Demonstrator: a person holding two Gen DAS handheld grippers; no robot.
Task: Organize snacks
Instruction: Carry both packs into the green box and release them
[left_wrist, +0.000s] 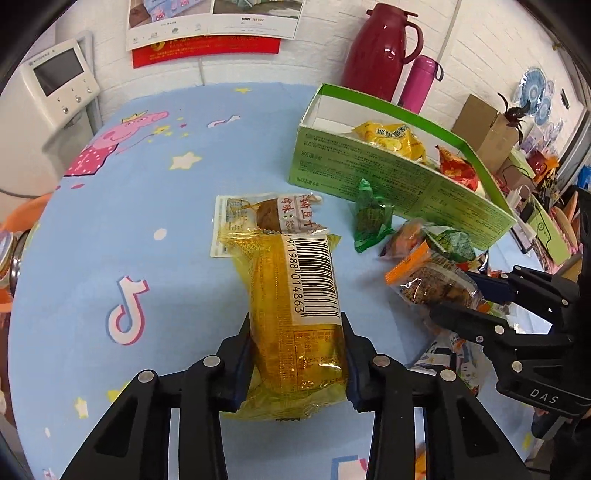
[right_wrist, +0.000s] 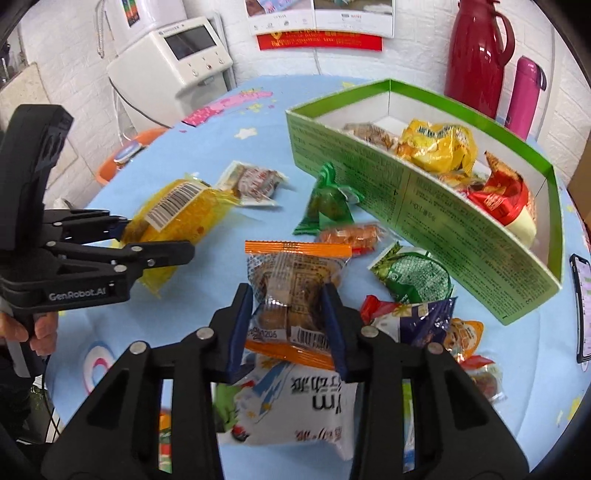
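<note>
pinching yellow packet (left_wrist: 295, 317) and orange-edged packet (right_wrist: 295, 295), both fingers pairs; only right wrist shows a phone (right_wrist: 581, 306), perhaps.

bright, even indoor light in both views, no hard shadows on the blue tablecloth (left_wrist: 147, 206). glare spots on the red thermos (left_wrist: 384, 51) & on the yellow packet (left_wrist: 295, 314) wrapper film. strong fisheye bend, dark vignette at corners, green box (right_wrist: 424, 206) edges curve. right wrist view shows motion blur on near packets, esp. the white bag (right_wrist: 295, 406); left wrist view is sharper.
</note>
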